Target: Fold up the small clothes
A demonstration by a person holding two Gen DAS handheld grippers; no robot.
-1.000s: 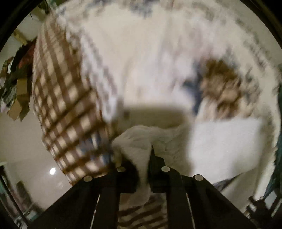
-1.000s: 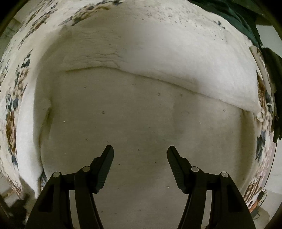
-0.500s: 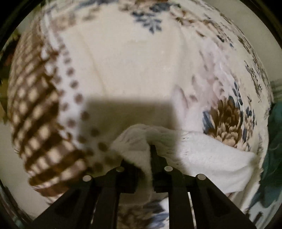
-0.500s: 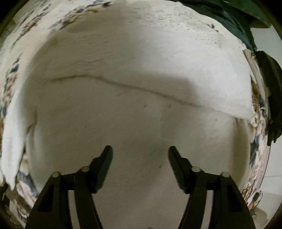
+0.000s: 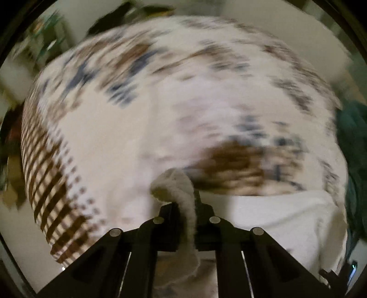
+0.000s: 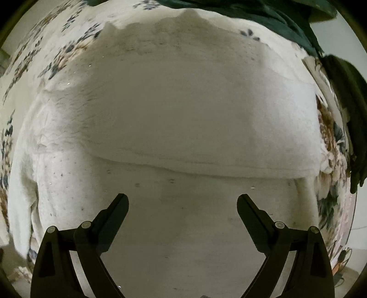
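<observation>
A white fleecy garment (image 6: pixel 179 119) lies spread on a floral blanket. In the right wrist view it fills most of the frame, with a folded edge running across the middle. My right gripper (image 6: pixel 182 201) is open and empty, held just above the garment's near part. My left gripper (image 5: pixel 185 201) is shut on a corner of the white garment (image 5: pixel 176 183), which bunches up between the fingers. The rest of the garment (image 5: pixel 275 215) trails off to the right. The left wrist view is motion-blurred.
The floral blanket (image 5: pixel 160 103) has blue and brown flowers and a brown checked border (image 5: pixel 45 183) at the left. Dark green clothes (image 6: pixel 263 13) lie at the far edge and at the right (image 5: pixel 351 142). Room clutter shows beyond the bed, top left.
My left gripper has moved with the garment corner, and the blanket has shifted in its view. In the right wrist view the folded edge has come nearer and more of the garment shows.
</observation>
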